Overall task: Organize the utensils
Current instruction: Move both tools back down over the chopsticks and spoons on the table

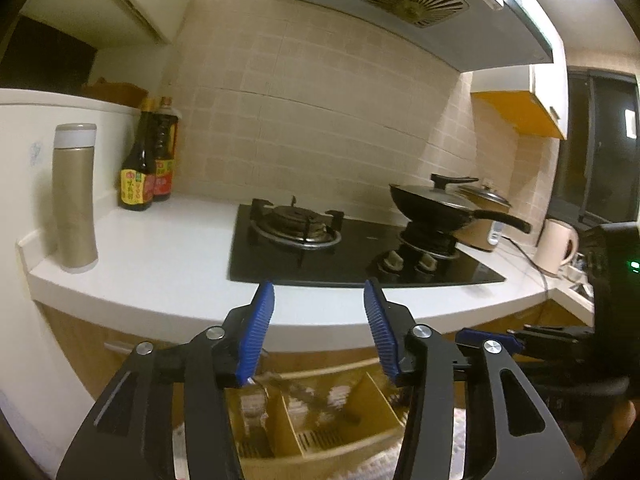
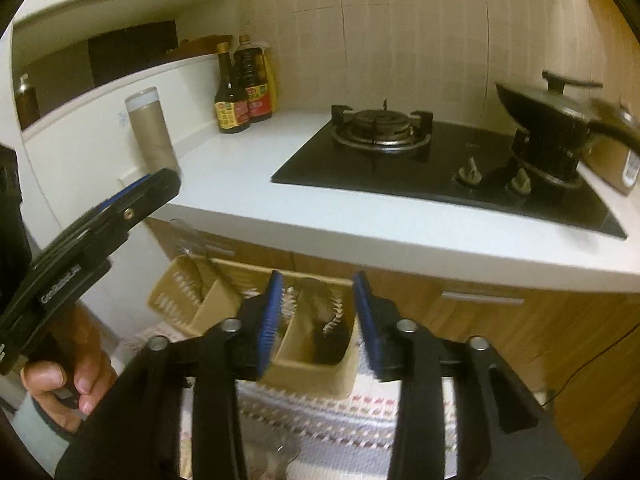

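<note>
**Both grippers empty above the divided utensil box**

The left gripper [image 1: 320,332] is seen with its blue pads parted and nothing between them; the counter [image 1: 168,248] edge and the hob [image 1: 352,256] are framed in the gap. The right gripper [image 2: 316,320] is likewise released, its pads standing apart on either side of the tan utensil box [image 2: 308,372] without touching it. No utensil is held by either gripper.

The box is placed low, in front of the wooden cabinet fronts and below the counter, on a patterned cloth [image 2: 340,412]. It is divided into compartments, and dark-handled utensils [image 2: 328,320] are already stood in at least two of them, so part of the sorting is judged to be done. Which utensil lies in which compartment cannot be told, since both views are blurred there. No loose utensil is seen on the counter, so what is left cannot be settled from these pictures.

In the left wrist view, three compartments [image 1: 304,420] are shown from above, along with a kettle [image 1: 556,248] and the lidded pan [image 1: 436,204] at the right. In the right wrist view, the cloth under the box is shown, and the hand [image 2: 68,368] gripping the left gripper's handle, which the other view does not give. The flask [image 1: 76,196] and sauce bottles [image 1: 146,160] are seen in both.
</note>
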A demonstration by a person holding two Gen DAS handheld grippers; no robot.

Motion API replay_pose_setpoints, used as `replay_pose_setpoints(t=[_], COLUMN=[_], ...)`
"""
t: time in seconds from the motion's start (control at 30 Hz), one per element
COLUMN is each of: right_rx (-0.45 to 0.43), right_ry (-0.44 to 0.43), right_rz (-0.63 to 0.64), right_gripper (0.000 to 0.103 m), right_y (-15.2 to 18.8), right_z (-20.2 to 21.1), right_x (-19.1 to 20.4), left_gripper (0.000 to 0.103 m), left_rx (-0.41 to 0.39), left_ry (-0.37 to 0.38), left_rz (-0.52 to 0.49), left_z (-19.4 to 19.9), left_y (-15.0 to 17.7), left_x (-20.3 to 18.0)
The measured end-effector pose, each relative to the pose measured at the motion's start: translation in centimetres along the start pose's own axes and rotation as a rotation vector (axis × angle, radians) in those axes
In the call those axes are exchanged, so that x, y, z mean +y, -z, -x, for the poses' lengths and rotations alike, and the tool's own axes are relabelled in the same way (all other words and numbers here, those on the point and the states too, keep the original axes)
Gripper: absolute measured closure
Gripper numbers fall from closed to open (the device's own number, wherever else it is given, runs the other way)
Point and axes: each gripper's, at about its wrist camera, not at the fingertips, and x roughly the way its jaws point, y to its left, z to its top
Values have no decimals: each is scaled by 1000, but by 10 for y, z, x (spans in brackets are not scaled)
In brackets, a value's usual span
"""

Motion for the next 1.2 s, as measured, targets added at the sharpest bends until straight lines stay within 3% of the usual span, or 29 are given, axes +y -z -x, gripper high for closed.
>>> replay_pose_setpoints(t=[0.27, 0.53, 0.7, 0.77, 0.93, 1.0, 1.07, 1.2], right_rx=[42, 150, 236, 271, 371, 419, 478, 549], right_ry=[-50, -34, -8, -6, -4, -11, -33, -39], right_rz=[-38, 9, 61, 75, 87, 80, 51, -12], right_gripper=[54, 54, 54, 54, 54, 54, 54, 54], right_y=[12, 32, 53, 61, 80, 87, 95, 105], right_z=[33, 37, 22, 15, -7, -19, -36, -63], right_x=[2, 19, 30, 32, 34, 32, 27, 16], left_gripper=[48, 47, 47, 47, 50, 54, 67, 68], left_rx=[70, 168, 265, 320, 545, 644, 705, 852], left_ry=[39, -19, -63, -76, -85, -88, -81, -40], left_rz=[-14, -122, -126, -102, 3, 41, 73, 153], left_z=[50, 82, 88, 87, 76, 70, 69, 59], left_y=[-4, 12, 31, 40, 82, 109, 129, 172], left_x=[-8, -24, -13, -3, 35, 52, 63, 81])
